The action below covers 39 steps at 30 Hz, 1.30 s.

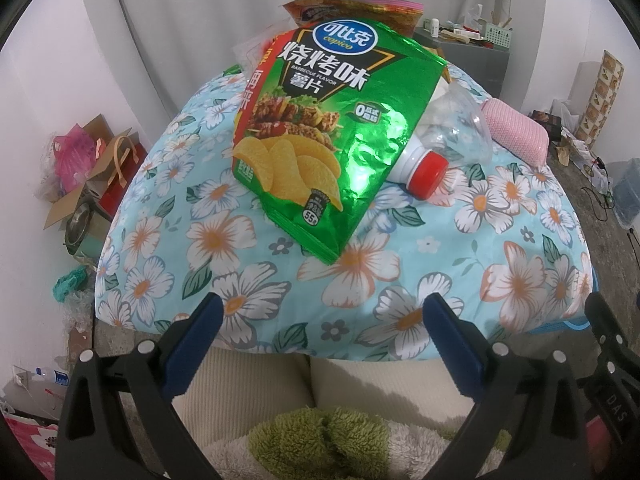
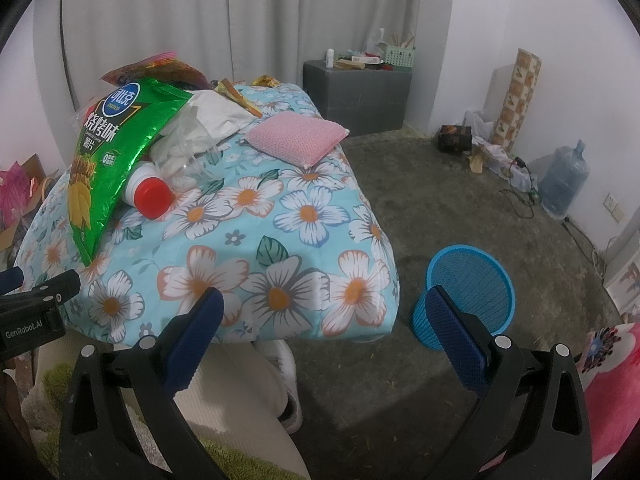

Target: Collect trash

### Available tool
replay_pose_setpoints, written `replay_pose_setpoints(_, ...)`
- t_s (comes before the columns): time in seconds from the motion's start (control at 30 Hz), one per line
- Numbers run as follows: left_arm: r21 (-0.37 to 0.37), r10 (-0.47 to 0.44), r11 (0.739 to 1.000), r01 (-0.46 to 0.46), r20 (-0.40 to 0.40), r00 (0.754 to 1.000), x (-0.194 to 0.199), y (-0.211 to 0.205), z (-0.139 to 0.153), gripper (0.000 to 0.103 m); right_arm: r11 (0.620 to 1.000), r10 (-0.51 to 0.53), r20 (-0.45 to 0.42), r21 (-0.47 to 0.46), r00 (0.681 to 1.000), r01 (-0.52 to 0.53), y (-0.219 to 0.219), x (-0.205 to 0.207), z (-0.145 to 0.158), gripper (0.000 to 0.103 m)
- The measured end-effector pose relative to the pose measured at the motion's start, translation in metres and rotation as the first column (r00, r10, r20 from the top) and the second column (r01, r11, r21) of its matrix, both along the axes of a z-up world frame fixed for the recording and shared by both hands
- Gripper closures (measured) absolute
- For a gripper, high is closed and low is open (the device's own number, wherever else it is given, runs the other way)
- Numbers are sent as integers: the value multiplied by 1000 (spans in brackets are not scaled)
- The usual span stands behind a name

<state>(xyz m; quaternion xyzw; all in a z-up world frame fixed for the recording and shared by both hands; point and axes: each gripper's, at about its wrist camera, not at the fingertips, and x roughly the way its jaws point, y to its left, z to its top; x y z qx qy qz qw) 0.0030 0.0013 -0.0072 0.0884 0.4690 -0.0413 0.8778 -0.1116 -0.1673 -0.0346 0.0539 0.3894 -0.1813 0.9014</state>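
The chip bag point(image 1: 320, 136) is showing shiny green with a red side strip, a blue oval logo and yellow chips at its 7 o'clock corner. At its 4 o'clock, the bottle point(image 1: 432, 160) is showing clear plastic, a white neck and a red cap, lying on a light blue quilt point(image 1: 248, 248) printed with white, orange-centred flowers and green leaves. A pink dotted sponge point(image 2: 296, 138) is lying at the quilt's 1 o'clock, and a bright blue mesh bin point(image 2: 468, 280) is standing on the grey floor point(image 2: 420, 200).

Chip bag point(image 1: 320, 136) over bottle point(image 1: 424, 172) — bin point(image 2: 468, 292) right, on floor.
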Motion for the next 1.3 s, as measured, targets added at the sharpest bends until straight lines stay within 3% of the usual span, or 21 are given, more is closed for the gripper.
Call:
replay_pose_setpoints(0.3, -2, 12, 1000, -12, 11, 1000, 2, 6, 4, 5, 1000, 12, 16, 5, 1000, -12, 0, 5, 2, 7)
replay_pose_setpoints(0.5, -11, 45, 999, -44, 74, 996, 12, 25, 15, 5, 996, 90, 118, -7, 989, -90, 10, 30, 28, 7)
replay_pose_setpoints(0.63, -17, 54, 998, -53, 102, 993, 25, 38, 21, 5, 988, 142, 209, 33, 967, -152, 13, 47, 48, 7)
replay_pose_setpoints(0.73, -17, 15, 1000, -14, 104, 994, 37, 42, 21, 5, 970, 177, 304, 108, 936, -218, 11, 59, 53, 7)
replay_pose_setpoints(0.83, -34, -92, 995, 97, 111, 990, 45, 41, 17, 5, 966, 164, 305, 145, 938, -216, 6, 70, 48, 7)
replay_pose_setpoints(0.93, -105, -203, 970, 219, 146, 968, 47, 39, 17, 5, 954, 168, 276, 195, 946, -226, 1, 77, 38, 7)
replay_pose_setpoints(1.0, -191, -257, 938, 288, 172, 951, 45, 38, 20, 5, 946, 174, 257, 225, 951, -234, -7, 78, 34, 8)
replay_pose_setpoints(1.07, -303, -308, 889, 344, 161, 938, 47, 36, 21, 5, 940, 174, 240, 247, 955, -234, -14, 81, 28, 14)
replay_pose_setpoints(1.13, -405, -350, 832, 379, 146, 925, 50, 35, 19, 5, 931, 175, 223, 279, 959, -235, -22, 85, 24, 26)
replay_pose_setpoints(1.23, -411, -358, 821, 397, 170, 918, 46, 26, 17, 5, 911, 163, 198, 347, 966, -225, -36, 94, 16, 38)
replay_pose_setpoints(1.3, -339, -376, 836, 432, 221, 900, 40, 17, 18, 5, 899, 159, 189, 377, 969, -221, -42, 97, 12, 42)
